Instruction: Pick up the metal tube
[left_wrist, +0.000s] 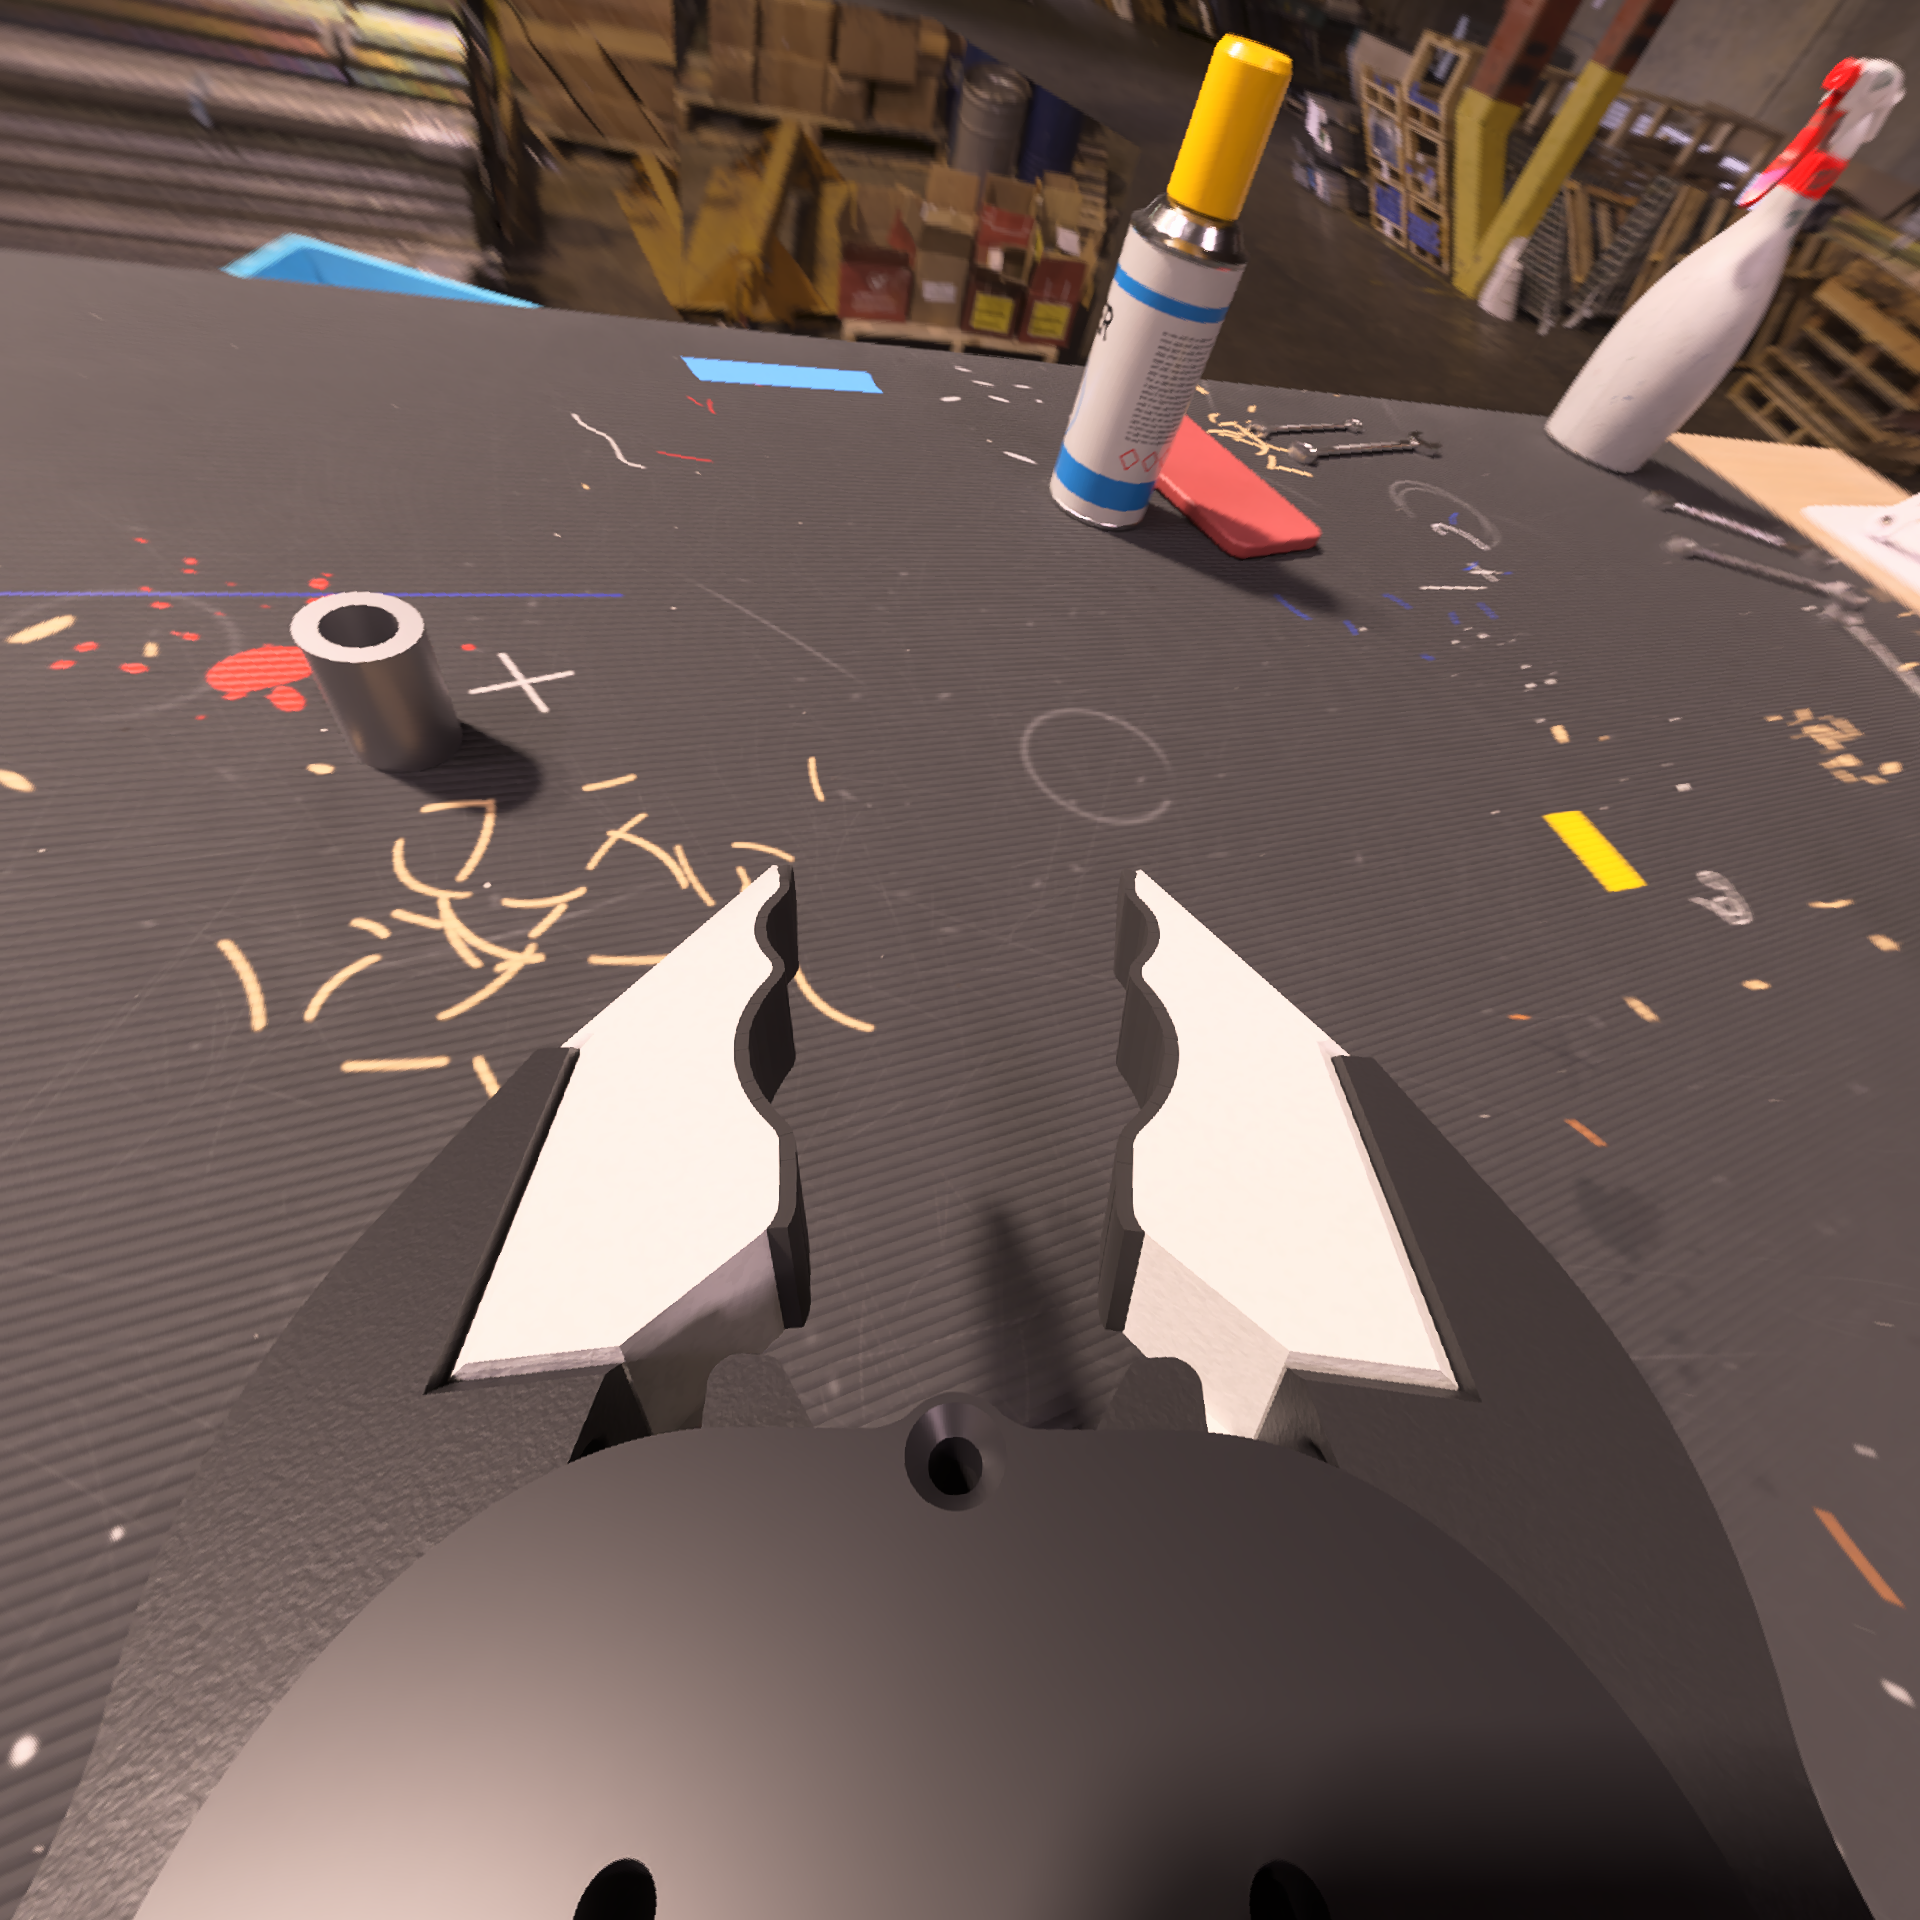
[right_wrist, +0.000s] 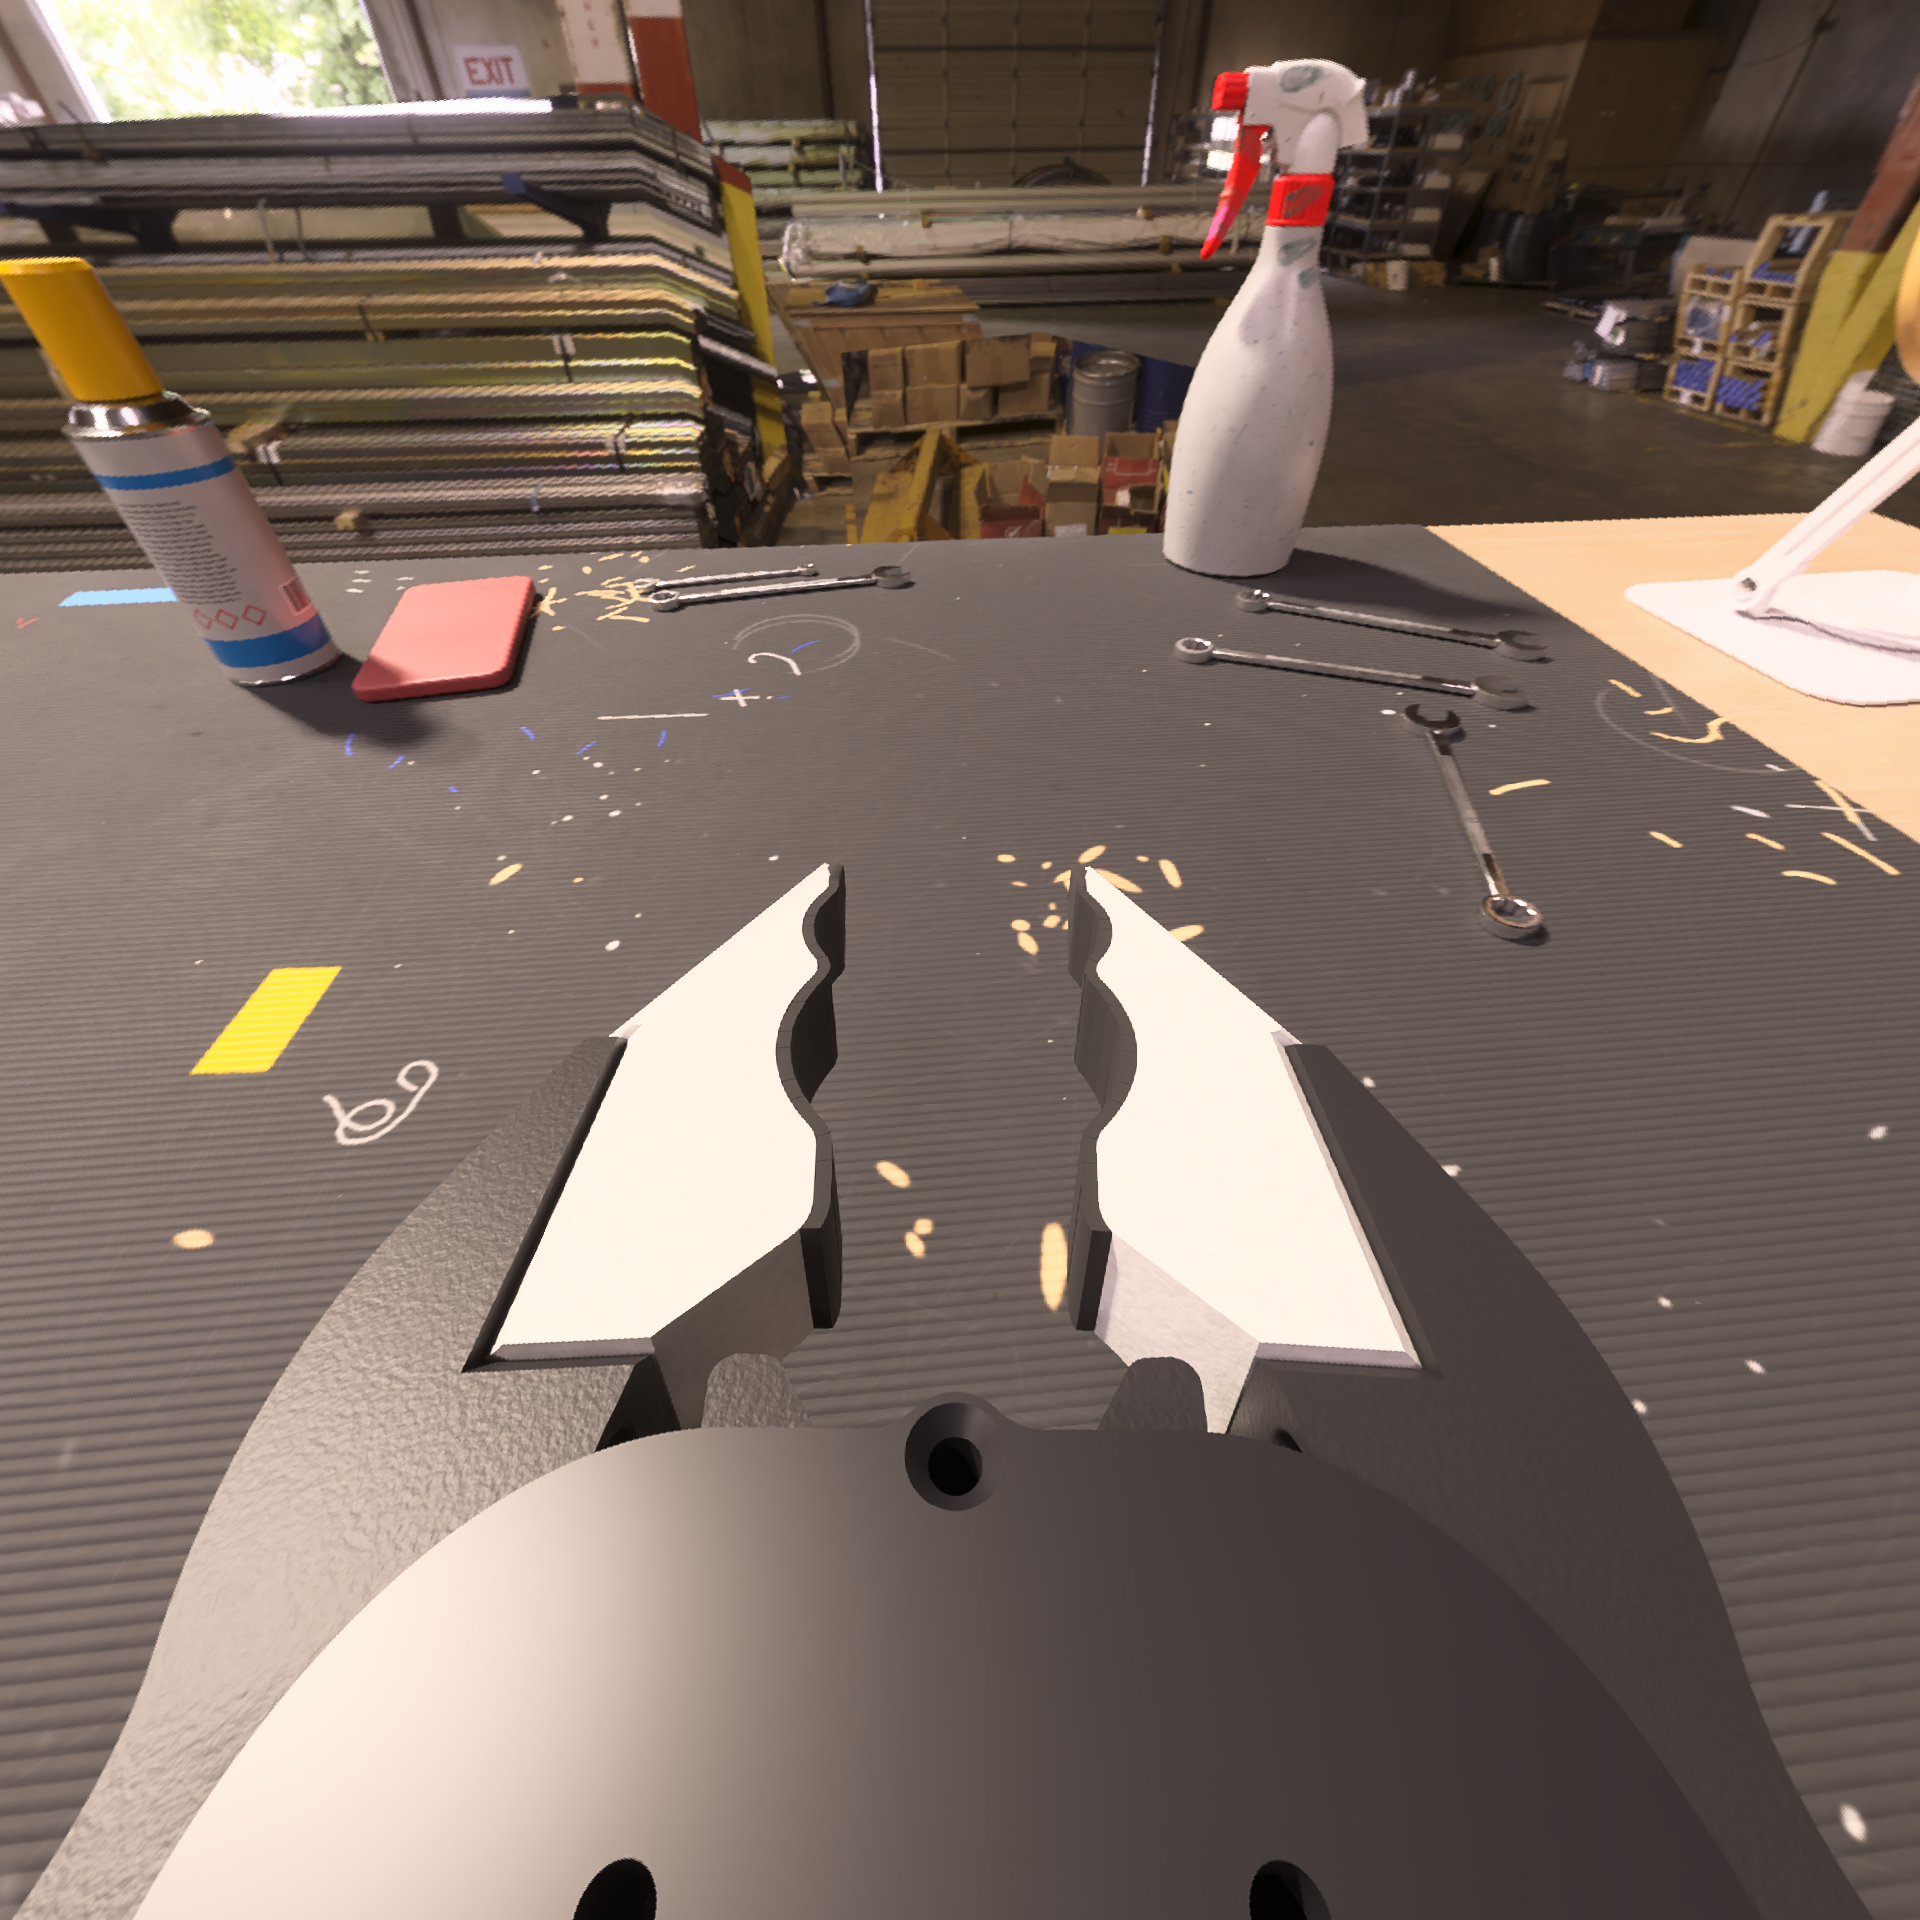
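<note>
A short grey metal tube (left_wrist: 379, 681) stands upright on the dark mat (left_wrist: 935, 644), open end up, in the left wrist view at the left. My left gripper (left_wrist: 956, 883) is open and empty, nearer the camera and to the right of the tube, apart from it. My right gripper (right_wrist: 956, 878) is open and empty above the mat (right_wrist: 935, 769). The tube does not show in the right wrist view.
A spray can with a yellow cap (left_wrist: 1153, 343) (right_wrist: 177, 499) and a red flat block (left_wrist: 1231, 494) (right_wrist: 447, 636) stand at the back. A white spray bottle (left_wrist: 1704, 312) (right_wrist: 1262, 353) stands farther right. Several wrenches (right_wrist: 1351, 665) lie on the mat; a wooden board (right_wrist: 1704, 644) lies right.
</note>
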